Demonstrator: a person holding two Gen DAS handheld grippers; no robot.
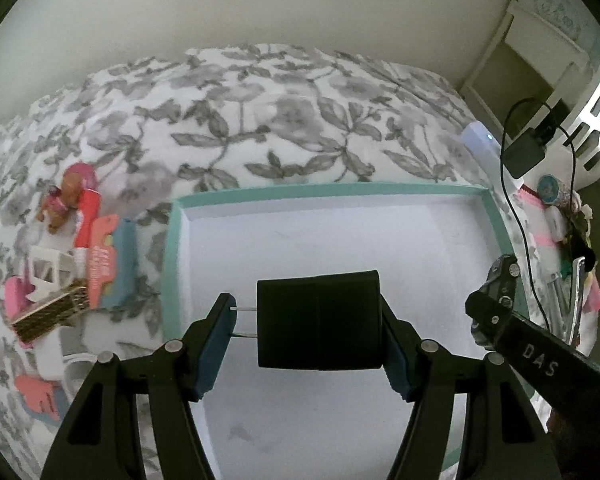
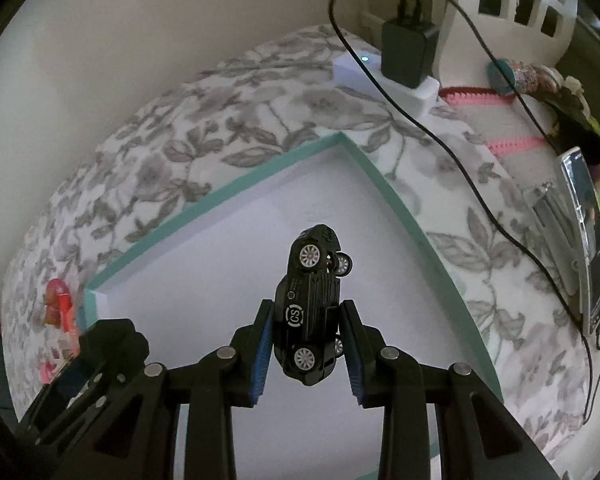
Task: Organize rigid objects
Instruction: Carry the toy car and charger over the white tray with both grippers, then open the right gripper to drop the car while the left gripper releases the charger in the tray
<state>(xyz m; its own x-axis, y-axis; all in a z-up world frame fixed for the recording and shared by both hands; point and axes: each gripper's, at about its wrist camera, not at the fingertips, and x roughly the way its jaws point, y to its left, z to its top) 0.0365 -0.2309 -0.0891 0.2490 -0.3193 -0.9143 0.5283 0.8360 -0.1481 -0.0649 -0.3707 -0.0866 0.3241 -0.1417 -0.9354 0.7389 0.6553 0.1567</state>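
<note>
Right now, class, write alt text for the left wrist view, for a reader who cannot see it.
The left gripper holds a black plug adapter sideways in its jaws, prongs pointing left, above a teal-rimmed white tray. The tray lies on a grey floral cloth, with a heap of small toys to its left.

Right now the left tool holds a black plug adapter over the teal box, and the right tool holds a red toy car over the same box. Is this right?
Not quite: the toy car is black, not red, as the right wrist view shows. The rest stands: the right tool grips it over the teal box, and the left tool holds the black plug adapter over that box.
</note>
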